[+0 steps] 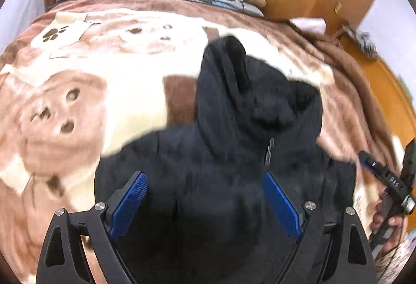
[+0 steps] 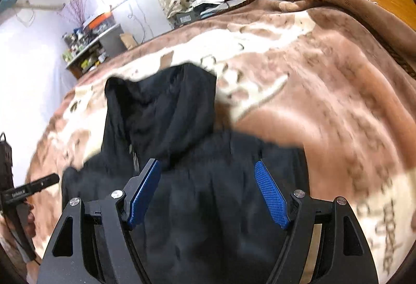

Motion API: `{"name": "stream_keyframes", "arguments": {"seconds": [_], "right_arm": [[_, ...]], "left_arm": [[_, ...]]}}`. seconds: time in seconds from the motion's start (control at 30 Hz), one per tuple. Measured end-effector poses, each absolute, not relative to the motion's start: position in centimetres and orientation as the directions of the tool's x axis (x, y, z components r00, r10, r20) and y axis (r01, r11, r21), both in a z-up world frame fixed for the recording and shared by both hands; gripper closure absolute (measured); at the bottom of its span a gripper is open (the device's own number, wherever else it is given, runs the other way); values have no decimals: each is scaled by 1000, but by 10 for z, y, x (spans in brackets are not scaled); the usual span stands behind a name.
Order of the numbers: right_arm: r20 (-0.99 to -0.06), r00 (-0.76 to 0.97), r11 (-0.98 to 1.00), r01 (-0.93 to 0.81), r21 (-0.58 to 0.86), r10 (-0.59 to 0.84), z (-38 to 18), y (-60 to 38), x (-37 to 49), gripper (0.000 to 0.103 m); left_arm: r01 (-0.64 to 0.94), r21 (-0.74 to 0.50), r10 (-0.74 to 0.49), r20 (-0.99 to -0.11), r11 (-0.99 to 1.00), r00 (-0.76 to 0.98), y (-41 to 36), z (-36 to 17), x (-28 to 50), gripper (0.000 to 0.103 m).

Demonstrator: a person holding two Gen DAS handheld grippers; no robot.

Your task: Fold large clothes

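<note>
**Black hoodie on the bed, both grippers free**

Black fabric fills both wrist views: the hooded jacket (image 1: 234, 128) lies bunched on the brown-and-cream blanket (image 1: 78, 81) covering the bed, hood pointing away from me. My left hand-held gripper (image 1: 205, 203) hangs above its body with jaws apart, nothing between them. The right hand-held gripper (image 2: 208, 193) is likewise spread and empty. I judge I am between folds. Next I need to pick two edges of the jacket, come down and pinch cloth cleanly before drawing it over.
</note>
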State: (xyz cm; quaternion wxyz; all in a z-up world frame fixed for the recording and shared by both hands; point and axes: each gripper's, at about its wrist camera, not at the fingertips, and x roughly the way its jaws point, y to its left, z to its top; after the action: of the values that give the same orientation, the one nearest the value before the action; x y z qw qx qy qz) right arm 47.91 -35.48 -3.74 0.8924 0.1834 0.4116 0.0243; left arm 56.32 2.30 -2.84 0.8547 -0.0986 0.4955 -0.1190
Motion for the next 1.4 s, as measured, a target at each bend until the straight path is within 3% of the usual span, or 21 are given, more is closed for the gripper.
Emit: {"name": "stream_keyframes", "arguments": {"seconds": [0.3, 0.47, 0.67, 0.73, 0.77, 0.8, 0.83, 0.87, 1.03, 1.4], "right_arm": [[-683, 672, 810, 209, 548, 288, -51, -378, 579, 26], [-687, 679, 787, 264, 558, 259, -71, -382, 611, 26], [-713, 631, 766, 282, 578, 306, -99, -376, 634, 26], [-723, 593, 747, 285, 600, 355, -109, -371, 638, 38], [-722, 571, 729, 285, 622, 392, -116, -368, 640, 59], [-729, 557, 718, 305, 625, 398, -121, -366, 640, 65], [-740, 557, 720, 326, 613, 378, -123, -365, 638, 69], [-745, 558, 729, 326, 602, 366, -123, -363, 637, 80], [-723, 605, 820, 194, 539, 333, -95, -349, 620, 86], [-614, 764, 971, -67, 231, 199, -38, -306, 514, 87]], "left_arm": [[63, -381, -371, -825, 922, 426, 12, -47, 668, 12], [-8, -486, -429, -779, 874, 456, 15, -69, 709, 12], [-36, -431, -378, -826, 902, 418, 2, -102, 739, 13], [-32, -429, -382, -834, 903, 398, -8, -109, 744, 24], [-31, -427, -382, -837, 904, 392, -12, -111, 744, 43], [-39, -419, -374, -845, 907, 381, -17, -113, 746, 67], [-43, -410, -368, -857, 911, 361, -22, -116, 746, 76], [-45, -394, -353, -865, 918, 357, -26, -116, 745, 87], [16, -374, -344, -835, 927, 430, -29, -92, 723, 93], [120, -569, -530, -639, 813, 557, 22, -50, 629, 93]]}}
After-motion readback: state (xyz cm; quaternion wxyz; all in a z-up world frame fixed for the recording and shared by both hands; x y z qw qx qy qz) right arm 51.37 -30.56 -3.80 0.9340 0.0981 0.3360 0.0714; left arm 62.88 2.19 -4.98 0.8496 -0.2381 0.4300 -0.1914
